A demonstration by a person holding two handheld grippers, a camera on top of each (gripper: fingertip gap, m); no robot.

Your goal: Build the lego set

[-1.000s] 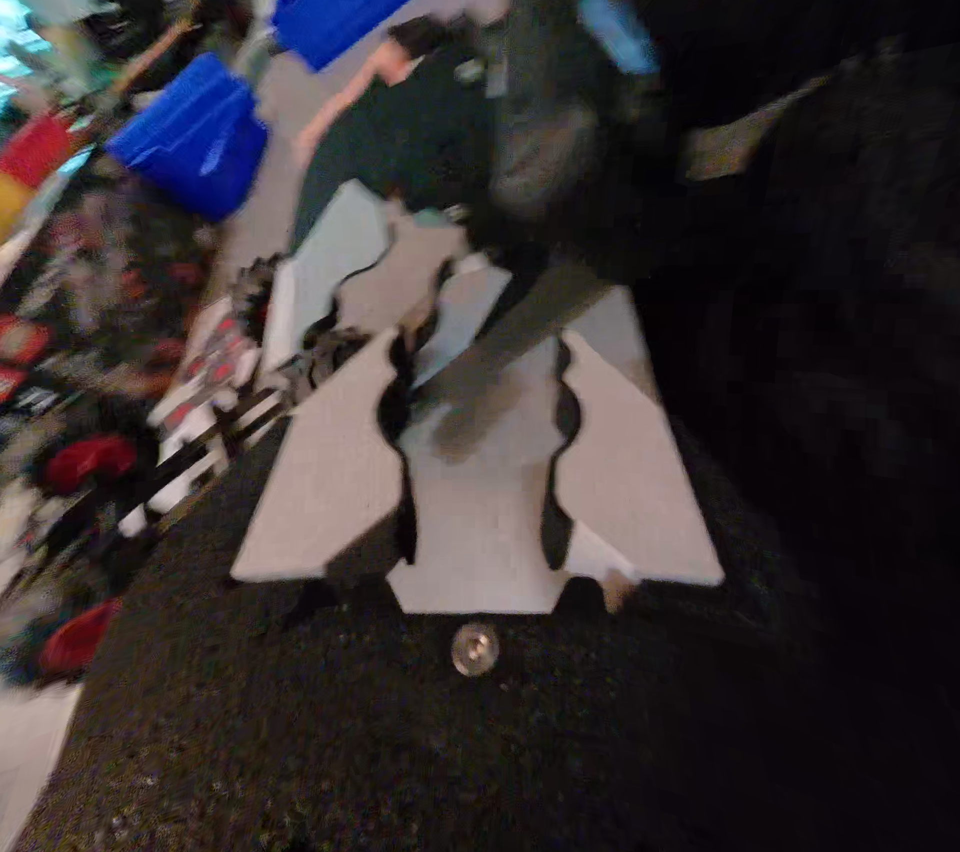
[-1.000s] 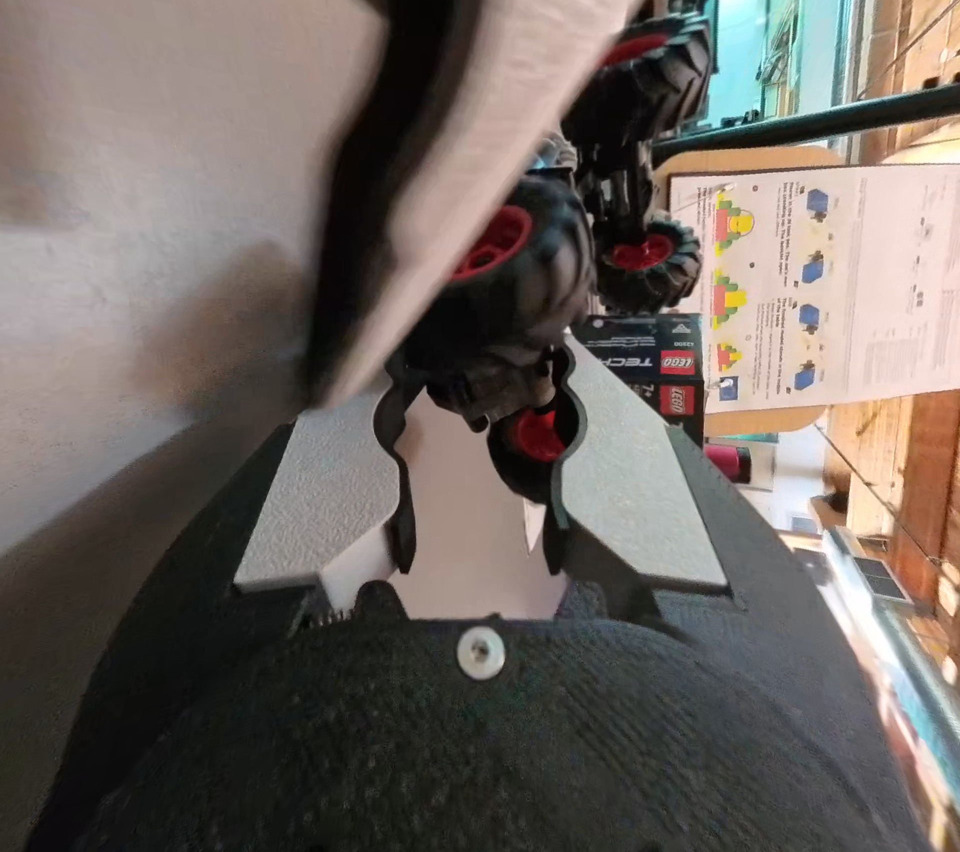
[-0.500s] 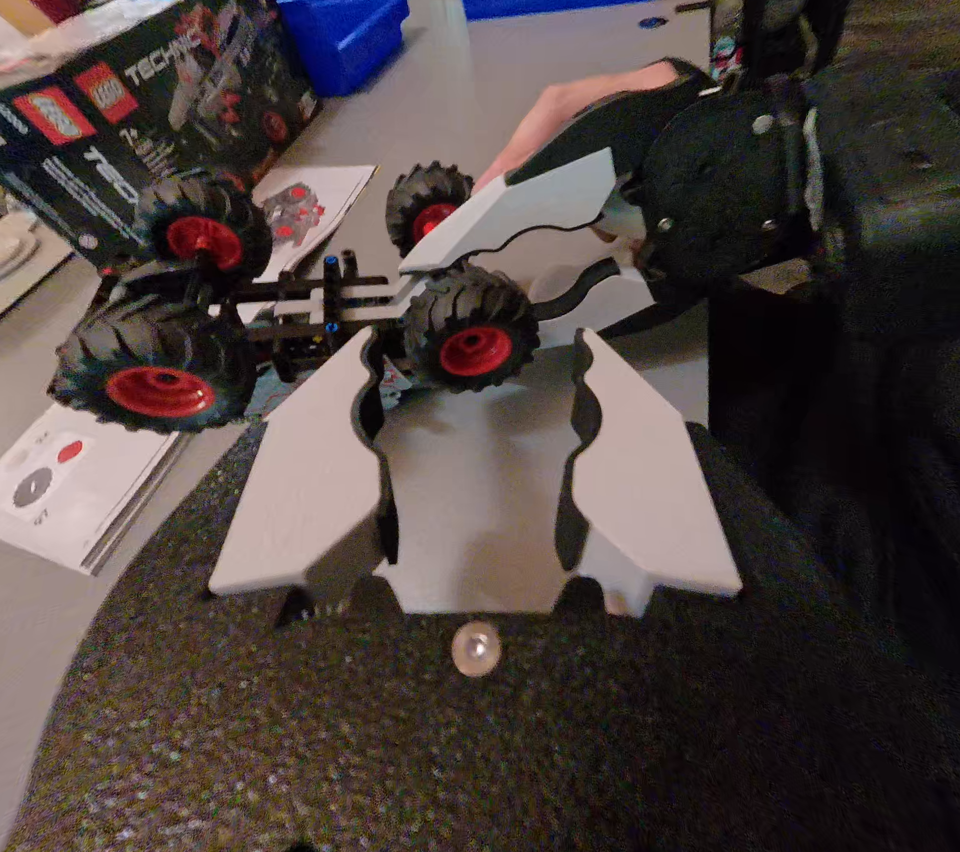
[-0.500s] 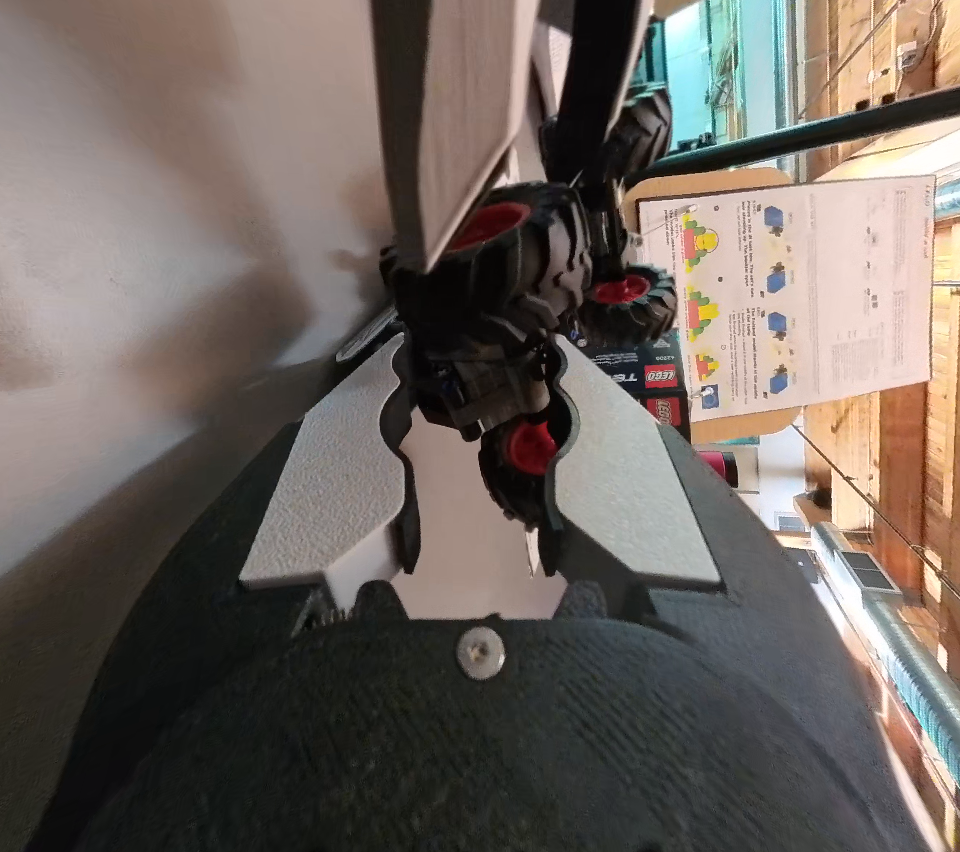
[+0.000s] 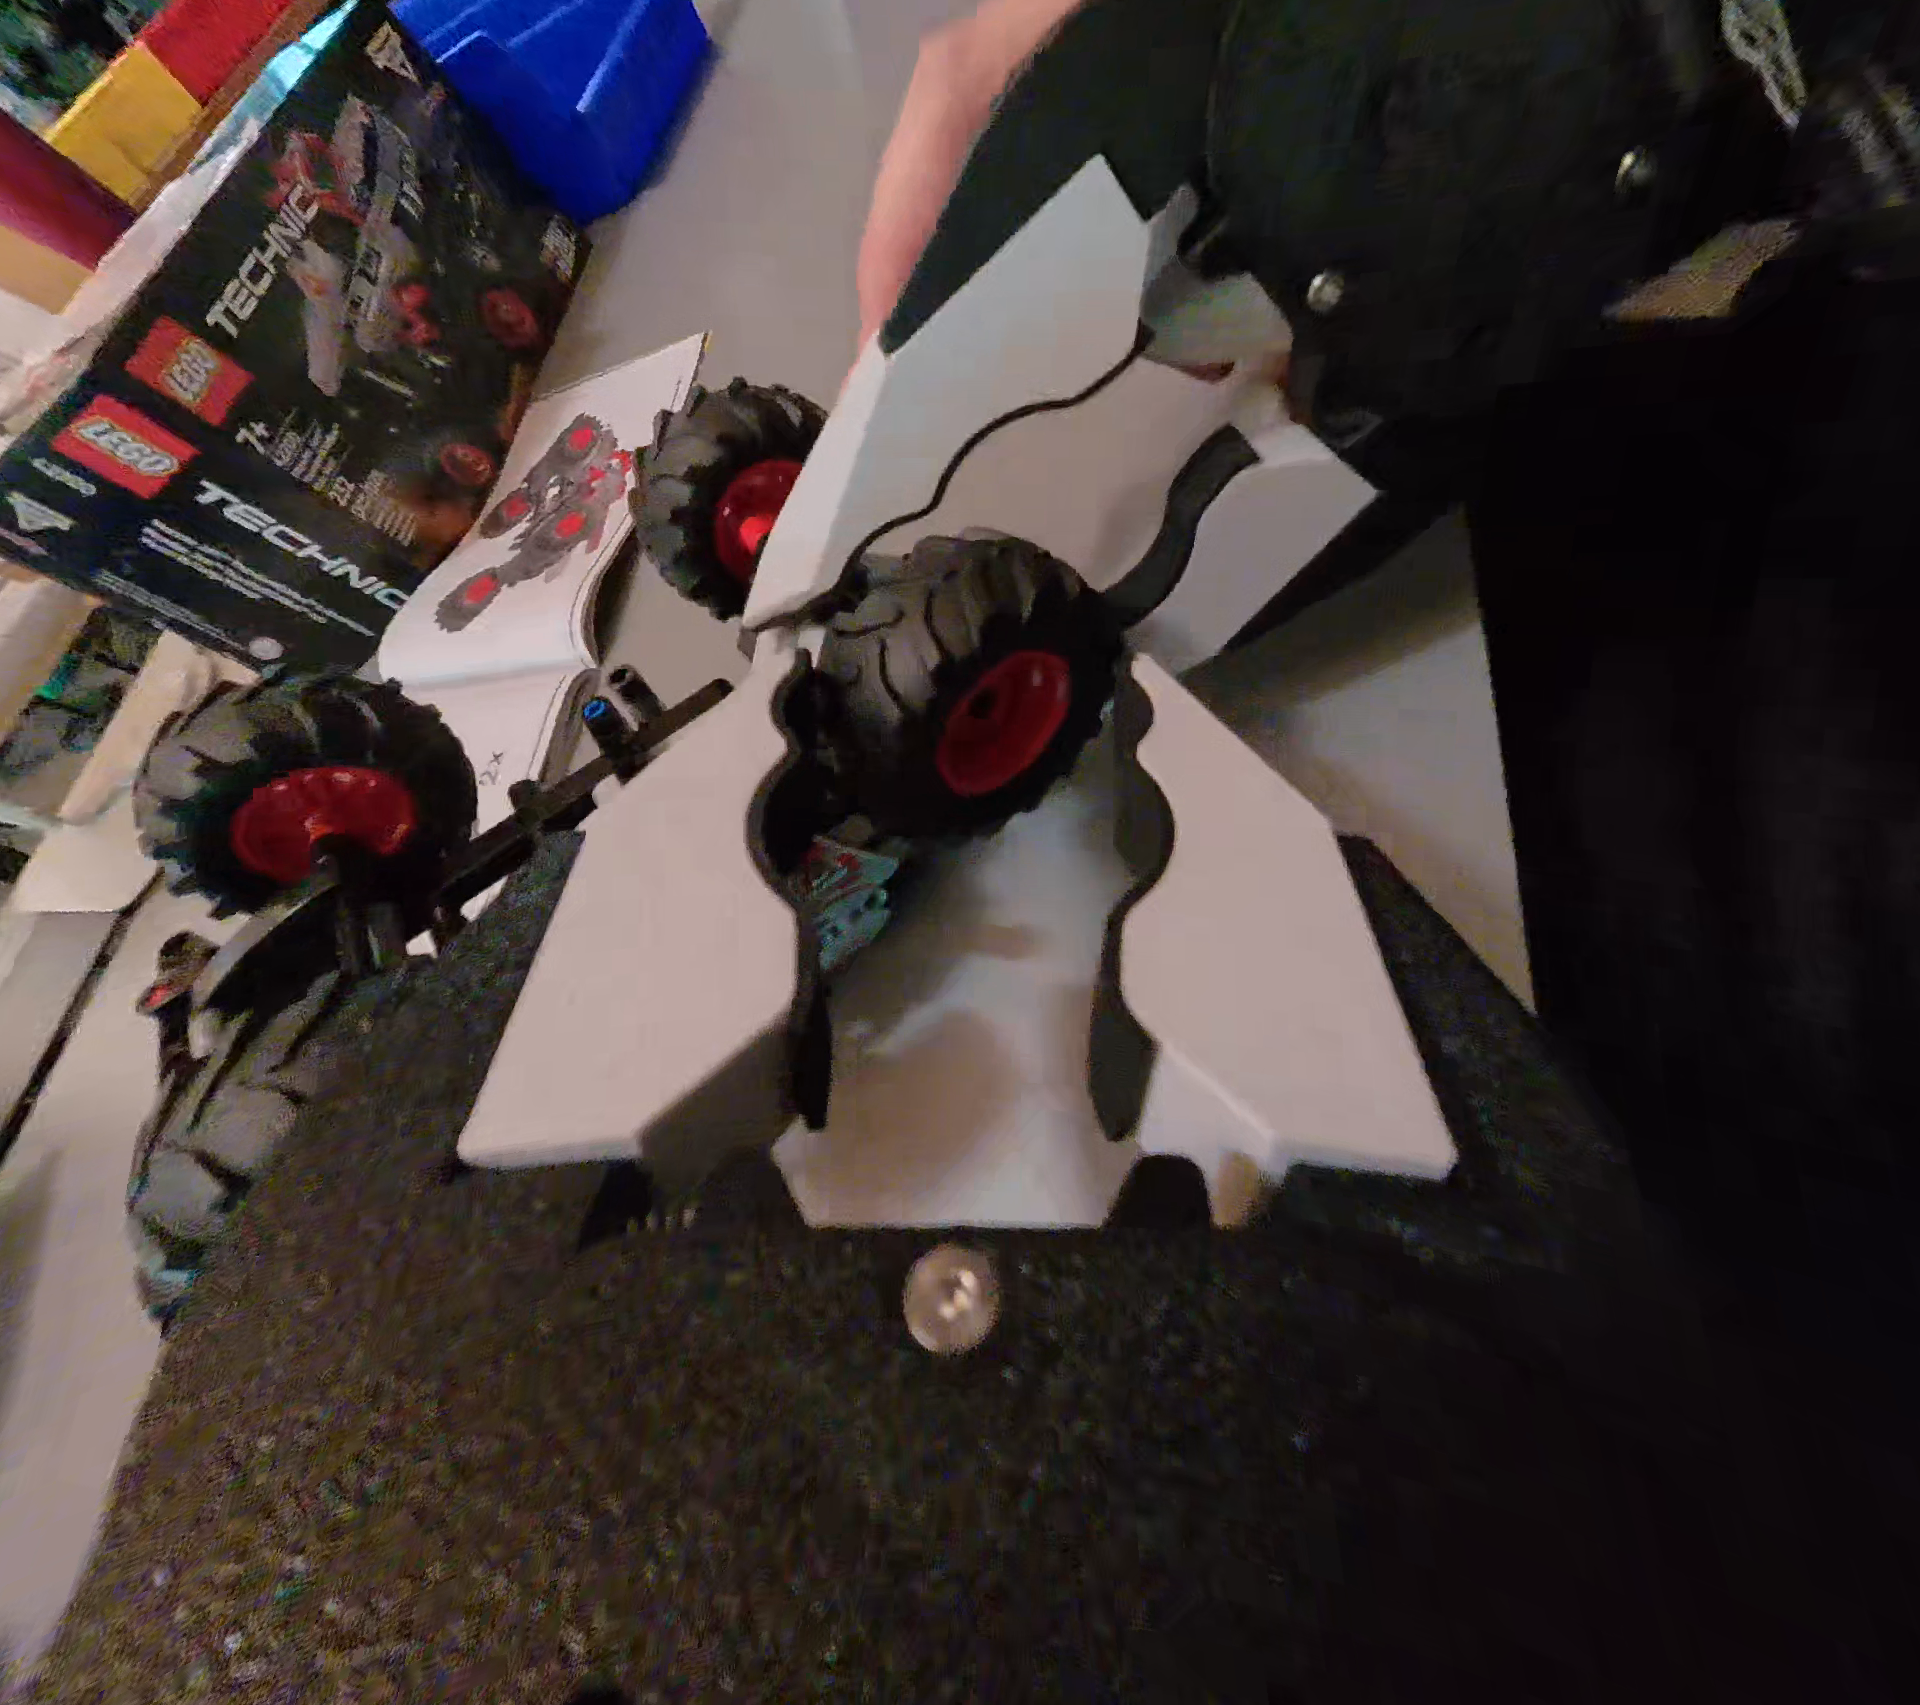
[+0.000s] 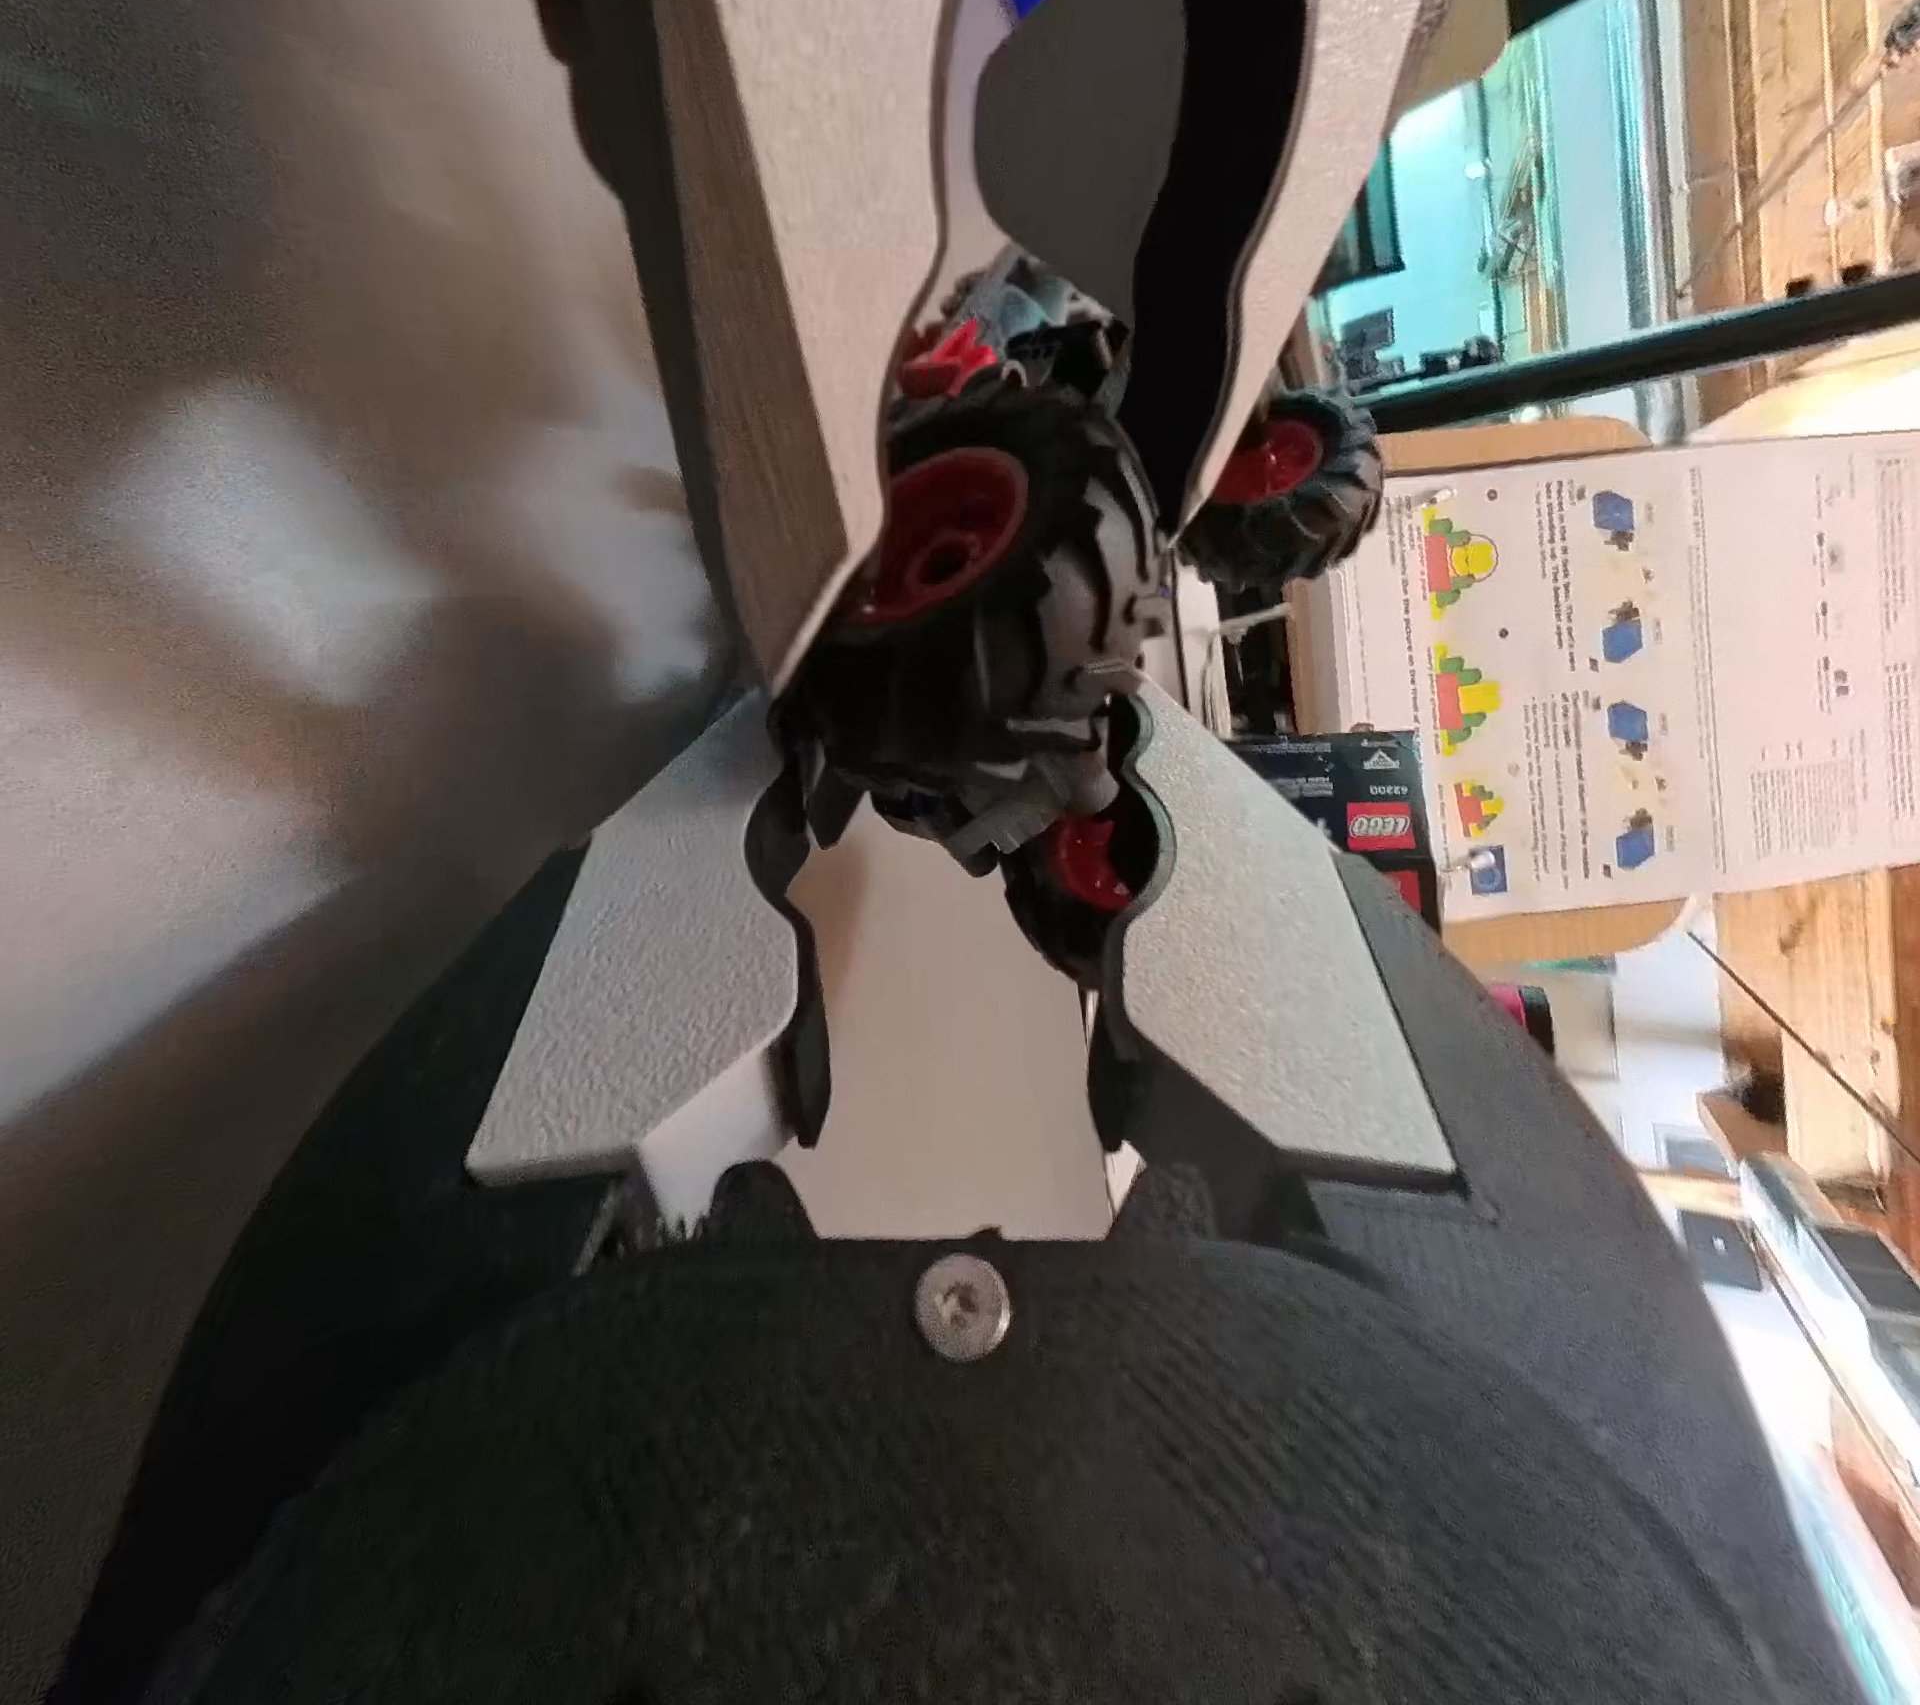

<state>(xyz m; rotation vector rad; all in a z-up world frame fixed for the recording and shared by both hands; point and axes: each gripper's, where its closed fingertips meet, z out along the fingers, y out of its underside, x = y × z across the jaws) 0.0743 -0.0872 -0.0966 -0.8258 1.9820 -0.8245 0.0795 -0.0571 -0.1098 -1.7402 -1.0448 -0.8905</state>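
On the grey tabletop [image 5: 790, 201], catalogued largest to smallest:

Set box [image 5: 281, 419], dark, printed, lying at far left; what it holds cannot be seen. Two blue bins [image 5: 561, 24] stand behind it, contents hidden.

Instruction booklet [image 5: 540, 554], open, flat between the box and the model.

Lego truck chassis [image 5: 582, 782]: black frame on four knobby tyres with red hubs. Its long axis runs leftward and away from the left gripper, leaving one end wheel nearest both tools.

Left gripper [image 5: 956, 751]: white fingers set moderately wide, straddling the near wheel [image 5: 966, 689]; the tyre sits in the gap, but whether the pads press on it cannot be told.

Right gripper [image 6: 956, 772]: seen in its own view with fingers about as wide, bracketing the wheel and frame end from the opposite side; contact likewise uncertain. In the left wrist view its fingers [image 5: 997, 367] reach in from above right, tips just at the tyre.

Judgement: both tools meet on the same wheel, the left the squarer to it; the coming move turns on which one closes and which steadies, and the chassis may pivot on its far wheels
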